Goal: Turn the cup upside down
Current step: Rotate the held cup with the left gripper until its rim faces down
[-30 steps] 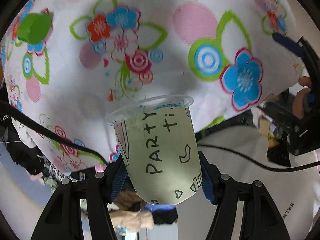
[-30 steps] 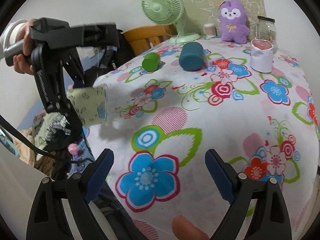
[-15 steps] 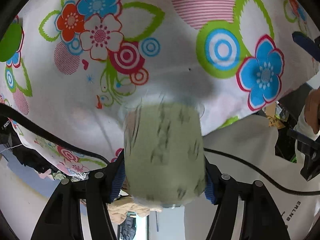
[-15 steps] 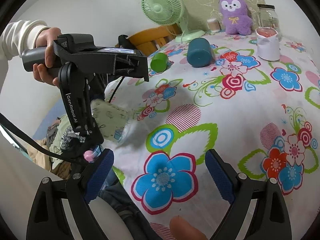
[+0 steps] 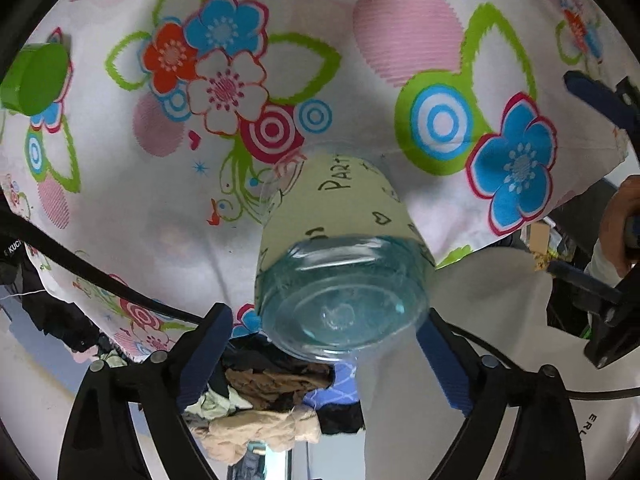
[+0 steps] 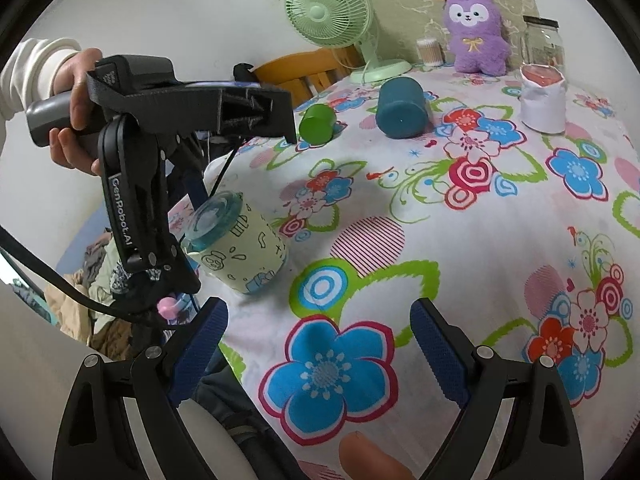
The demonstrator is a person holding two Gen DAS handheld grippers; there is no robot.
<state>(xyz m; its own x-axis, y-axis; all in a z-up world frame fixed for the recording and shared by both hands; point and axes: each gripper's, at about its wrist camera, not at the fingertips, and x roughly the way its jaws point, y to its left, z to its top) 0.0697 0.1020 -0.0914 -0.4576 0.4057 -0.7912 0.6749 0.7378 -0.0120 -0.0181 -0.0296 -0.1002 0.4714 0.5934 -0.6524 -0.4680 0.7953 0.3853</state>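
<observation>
My left gripper [image 5: 326, 334] is spread; cup [image 5: 340, 264] sits between the pads, mouth down near the table [image 6: 460, 280] edge, contact unclear. My right gripper [image 6: 318, 346] gapes empty over the blue flower print. Green cup [image 6: 318, 124] and teal cup [image 6: 402, 110] lie well apart; fan [image 6: 330, 8] and purple plush [image 6: 474, 30] stand behind.
</observation>
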